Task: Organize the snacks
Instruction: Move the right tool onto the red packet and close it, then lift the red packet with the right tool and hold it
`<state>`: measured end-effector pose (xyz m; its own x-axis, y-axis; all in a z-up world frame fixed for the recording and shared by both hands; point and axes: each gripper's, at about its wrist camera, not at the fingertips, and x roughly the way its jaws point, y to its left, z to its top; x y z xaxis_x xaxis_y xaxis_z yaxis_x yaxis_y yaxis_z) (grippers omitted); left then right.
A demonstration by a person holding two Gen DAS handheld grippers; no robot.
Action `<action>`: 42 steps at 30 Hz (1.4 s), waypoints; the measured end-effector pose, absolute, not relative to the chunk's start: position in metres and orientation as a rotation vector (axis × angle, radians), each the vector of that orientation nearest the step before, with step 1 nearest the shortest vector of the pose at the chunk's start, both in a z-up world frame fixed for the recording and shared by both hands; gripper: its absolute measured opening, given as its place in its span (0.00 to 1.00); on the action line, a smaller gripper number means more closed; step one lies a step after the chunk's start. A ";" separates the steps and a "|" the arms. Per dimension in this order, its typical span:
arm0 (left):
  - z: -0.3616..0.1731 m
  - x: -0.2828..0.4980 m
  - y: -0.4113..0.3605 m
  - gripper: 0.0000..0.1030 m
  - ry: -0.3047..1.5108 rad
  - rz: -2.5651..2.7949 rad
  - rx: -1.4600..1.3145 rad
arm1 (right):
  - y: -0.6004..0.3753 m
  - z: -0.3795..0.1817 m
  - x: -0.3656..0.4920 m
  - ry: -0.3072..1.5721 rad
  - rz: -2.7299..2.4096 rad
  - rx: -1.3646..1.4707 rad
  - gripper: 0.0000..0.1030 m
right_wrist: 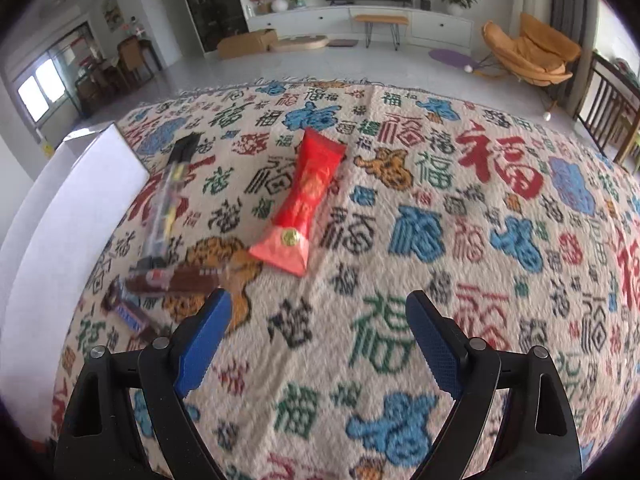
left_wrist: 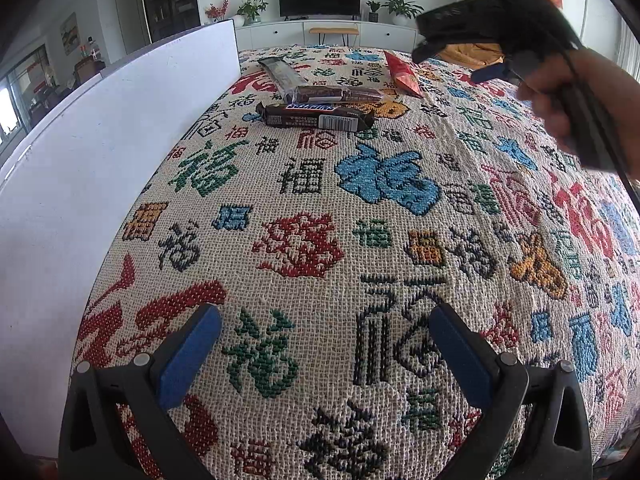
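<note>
Right wrist view: the right tool (right_wrist: 316, 334) is wide and empty above the cloth-covered bench (right_wrist: 500, 280), with the red packet (right_wrist: 308, 196) just ahead. Best straddle its narrow width, then close. Left tool (left_wrist: 326, 348) hangs wide, empty, well short of the Snickers (left_wrist: 316, 115).

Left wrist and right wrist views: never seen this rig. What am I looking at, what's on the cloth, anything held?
No robot arm: a person holds a two-finger gripper in each hand, each with a fisheye camera looking along its fingers. The left gripper and the right gripper are both open and empty. The left wrist view also catches the right hand holding its tool. On the patterned cloth lie a red packet, a Snickers bar, a dark brown bar and a clear-wrapped dark bar. A white box stands at the left. Nothing is held.
</note>
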<state>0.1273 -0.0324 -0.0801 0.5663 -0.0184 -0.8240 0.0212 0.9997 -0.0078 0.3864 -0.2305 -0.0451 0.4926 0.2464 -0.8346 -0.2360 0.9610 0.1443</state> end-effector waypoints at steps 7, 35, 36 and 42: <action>-0.080 0.129 -0.032 1.00 0.967 -0.026 0.004 | -0.195 -0.078 0.448 1.113 0.220 0.034 0.86; -0.080 0.127 -0.033 1.00 0.966 -0.025 0.004 | -0.310 -0.081 0.206 0.992 0.286 -0.172 0.54; -0.080 0.127 -0.033 1.00 0.966 -0.025 0.004 | -0.311 -0.085 0.206 0.986 0.276 -0.162 0.68; -0.080 0.127 -0.033 1.00 0.966 -0.024 0.004 | -0.310 -0.092 0.207 0.914 0.252 -0.118 0.78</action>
